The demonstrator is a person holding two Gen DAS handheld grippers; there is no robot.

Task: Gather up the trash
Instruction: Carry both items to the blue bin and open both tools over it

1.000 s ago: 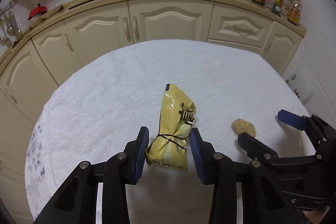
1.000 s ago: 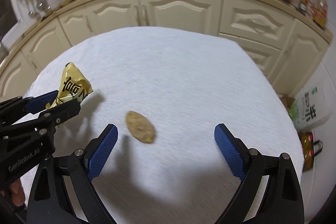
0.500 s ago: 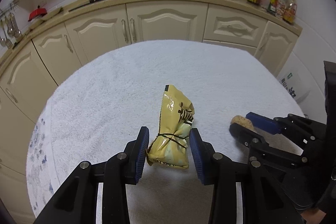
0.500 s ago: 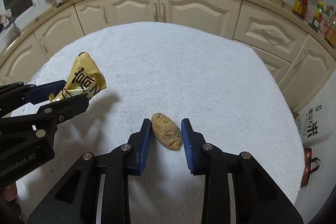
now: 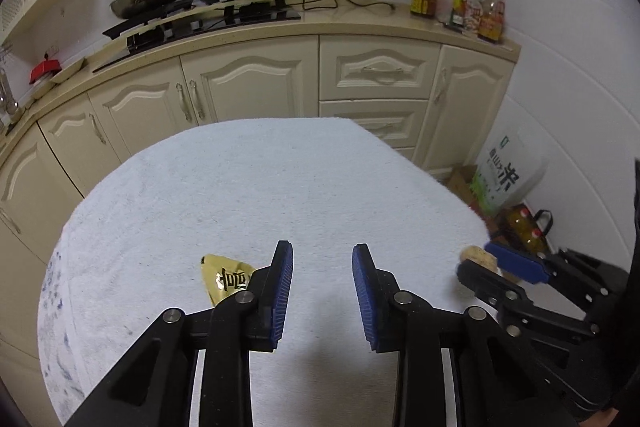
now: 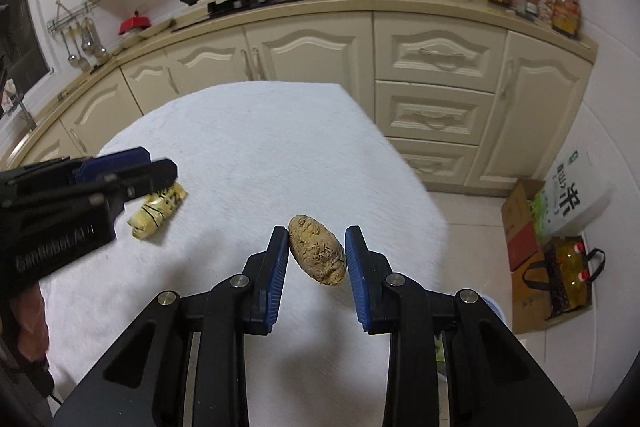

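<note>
My right gripper [image 6: 317, 257] clamps the brown lump [image 6: 317, 254], raised off the white table [image 6: 248, 147]. My left gripper [image 5: 322, 291] stands empty and parted; the yellow wrapper [image 6: 157, 213] lies beneath it, mostly hidden in its own view.

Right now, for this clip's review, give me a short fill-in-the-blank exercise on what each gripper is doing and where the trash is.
1. The brown lump sits between the fingers of the ____ gripper.
2. The left gripper has ____ between its fingers.
3. The yellow wrapper lies on the ____ table cover.
4. In the left wrist view, the wrapper shows to the ____ of the left gripper's fingers.

Missing words: right; nothing; white; left
</note>
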